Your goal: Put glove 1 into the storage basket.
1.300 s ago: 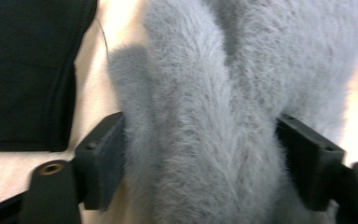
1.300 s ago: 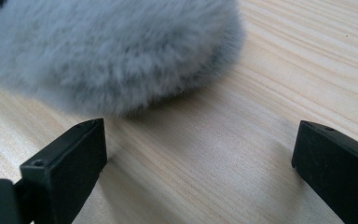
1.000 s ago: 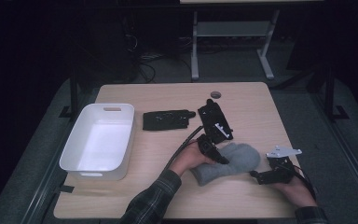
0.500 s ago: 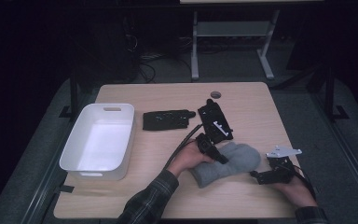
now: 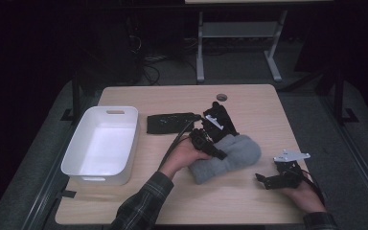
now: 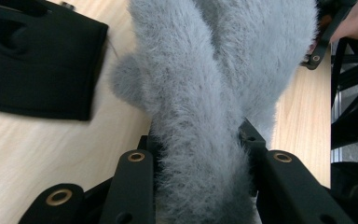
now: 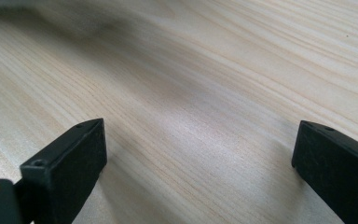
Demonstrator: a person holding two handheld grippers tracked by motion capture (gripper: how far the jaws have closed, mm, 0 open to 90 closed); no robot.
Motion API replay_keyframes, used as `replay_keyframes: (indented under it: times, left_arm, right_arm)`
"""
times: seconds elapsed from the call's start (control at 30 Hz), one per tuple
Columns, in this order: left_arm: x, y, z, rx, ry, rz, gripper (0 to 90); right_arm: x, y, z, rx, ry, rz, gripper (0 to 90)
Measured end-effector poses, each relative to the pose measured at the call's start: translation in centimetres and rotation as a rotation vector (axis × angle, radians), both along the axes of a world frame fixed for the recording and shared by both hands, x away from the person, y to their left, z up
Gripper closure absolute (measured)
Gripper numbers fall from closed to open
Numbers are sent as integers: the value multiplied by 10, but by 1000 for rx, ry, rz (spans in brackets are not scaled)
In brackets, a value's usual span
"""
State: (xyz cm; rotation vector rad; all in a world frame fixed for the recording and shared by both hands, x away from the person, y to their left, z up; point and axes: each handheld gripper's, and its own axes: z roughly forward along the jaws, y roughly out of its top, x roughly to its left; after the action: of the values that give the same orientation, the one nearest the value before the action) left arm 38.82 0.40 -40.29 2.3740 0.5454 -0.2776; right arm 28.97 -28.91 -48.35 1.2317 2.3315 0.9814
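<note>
The wooden worktop [image 5: 249, 201] carried everything, and the person sat at its near edge. A white tub [image 5: 100, 143] stood well off to the left of the left gripper [image 5: 219, 120], open side up, likely so that soft things could be dropped in. A flat black cloth thing [image 5: 170, 123] lay between that tub and the left gripper, just beside the gripper.

The grey fluffy mitten [image 5: 227, 155] lay on the worktop right under the left gripper. In the left gripper view the two black jaws had just been closing, and a fold of the grey fluffy mitten [image 6: 200, 140] stood pinched between them, squeezed narrow where the jaws pressed. So the left gripper was closed on the mitten, probably to lift it up. The rest of the mitten hung wide and puffy beyond the jaws, with a small thumb bump sticking out to one side. It looked soft, thick and fuzzy, with fine pale hairs all over.

The right gripper [image 5: 263, 180] rested low by the near right edge of the worktop, apart from the mitten. Its jaws stood wide open with only bare wood between them, and it held nothing, as if it waited for its turn
</note>
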Motion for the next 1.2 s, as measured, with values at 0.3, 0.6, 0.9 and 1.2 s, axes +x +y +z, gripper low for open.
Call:
replay_keyframes:
  times: [0.3, 0.6, 0.9, 1.2]
  left_arm:
    - [1, 26, 21, -20, -17, 44, 657]
    - [3, 53, 39, -43, -34, 103, 656]
    - [6, 85, 54, -51, -50, 158, 656]
    - [8, 115, 69, -58, -64, 216, 655]
  right_arm:
    - [0, 0, 0, 0, 0, 0, 27]
    - [0, 0, 0, 1, 1, -1, 27]
    - [0, 0, 0, 0, 0, -1, 27]
    - [0, 0, 0, 0, 0, 0, 27]
